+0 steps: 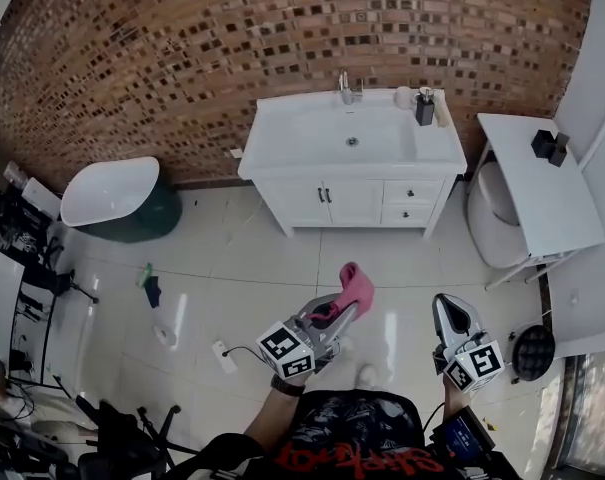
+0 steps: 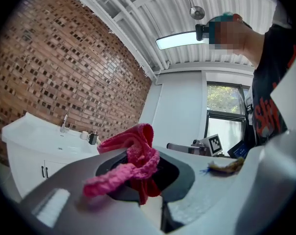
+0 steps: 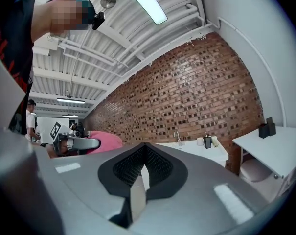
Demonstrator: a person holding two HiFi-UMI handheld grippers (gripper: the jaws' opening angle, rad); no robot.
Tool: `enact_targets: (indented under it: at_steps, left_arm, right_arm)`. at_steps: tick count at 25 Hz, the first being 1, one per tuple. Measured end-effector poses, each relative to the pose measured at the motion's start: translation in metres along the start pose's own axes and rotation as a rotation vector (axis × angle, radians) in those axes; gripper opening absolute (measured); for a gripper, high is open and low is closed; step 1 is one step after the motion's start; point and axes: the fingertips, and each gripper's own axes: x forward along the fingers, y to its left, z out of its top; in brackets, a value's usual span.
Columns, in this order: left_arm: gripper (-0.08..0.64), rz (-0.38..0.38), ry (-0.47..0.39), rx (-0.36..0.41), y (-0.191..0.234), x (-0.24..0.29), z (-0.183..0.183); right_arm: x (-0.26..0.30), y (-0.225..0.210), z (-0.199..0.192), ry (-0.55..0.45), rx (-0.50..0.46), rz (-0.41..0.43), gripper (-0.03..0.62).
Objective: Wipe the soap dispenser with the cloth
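A person stands on a pale tiled floor (image 1: 232,268), a two-jaw tool in each hand, both pointing level toward a brick wall (image 1: 232,38). The left tool (image 1: 344,311) is clamped on a pink cloth (image 1: 358,286). In the left gripper view the cloth (image 2: 133,155) bunches up between the dark pads and spills over the tool's upper face. The right tool (image 1: 451,313), just to the right of the left one, has its jaws pressed together with nothing between them, as the right gripper view shows (image 3: 144,168).

The dark soap dispenser (image 1: 424,108) stands well ahead of both tools, upright at the back right corner of a white desk (image 1: 282,133) with a built-in basin, near the faucet (image 1: 346,90). From the right tool it shows ahead and slightly right (image 3: 207,141); from the left tool it shows ahead to the left (image 2: 93,138), beyond the cloth.

A second white desk (image 1: 537,198) lies ahead and right of the right tool. A white bathtub (image 1: 112,193) sits far left of the left tool.
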Motion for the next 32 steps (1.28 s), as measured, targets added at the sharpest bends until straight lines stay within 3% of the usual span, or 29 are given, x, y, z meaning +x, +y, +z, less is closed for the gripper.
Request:
enact_targets:
  at_steps: [5,10,15,21,28,32]
  left_arm:
    - [0.046,-0.021,0.010,-0.016,0.050,0.037,0.006]
    - [0.046,-0.099,-0.011,-0.022,0.100,0.088,0.017]
    - [0.046,-0.135,-0.034,0.017,0.153,0.119,0.054]
    - [0.046,-0.112,-0.052,-0.001,0.223,0.137,0.083]
    - [0.046,-0.132,-0.025,-0.049,0.273,0.183,0.070]
    - [0.046,-0.120,0.000,-0.073,0.307,0.229,0.059]
  right_arm:
    - [0.045,-0.031,0.012,-0.047,-0.061,-0.017,0.002]
    - [0.080,-0.073,0.035,-0.072,-0.143,-0.083,0.002]
    - [0.137,-0.118,0.045,-0.037,-0.076,-0.144,0.002]
    - [0.201,-0.139,0.058,-0.017,-0.087,-0.121,0.002]
    - [0.240,-0.192,0.043,0.042,-0.066,-0.141,0.002]
    - [0.272,-0.238,0.030,0.058,-0.040,-0.111,0.002]
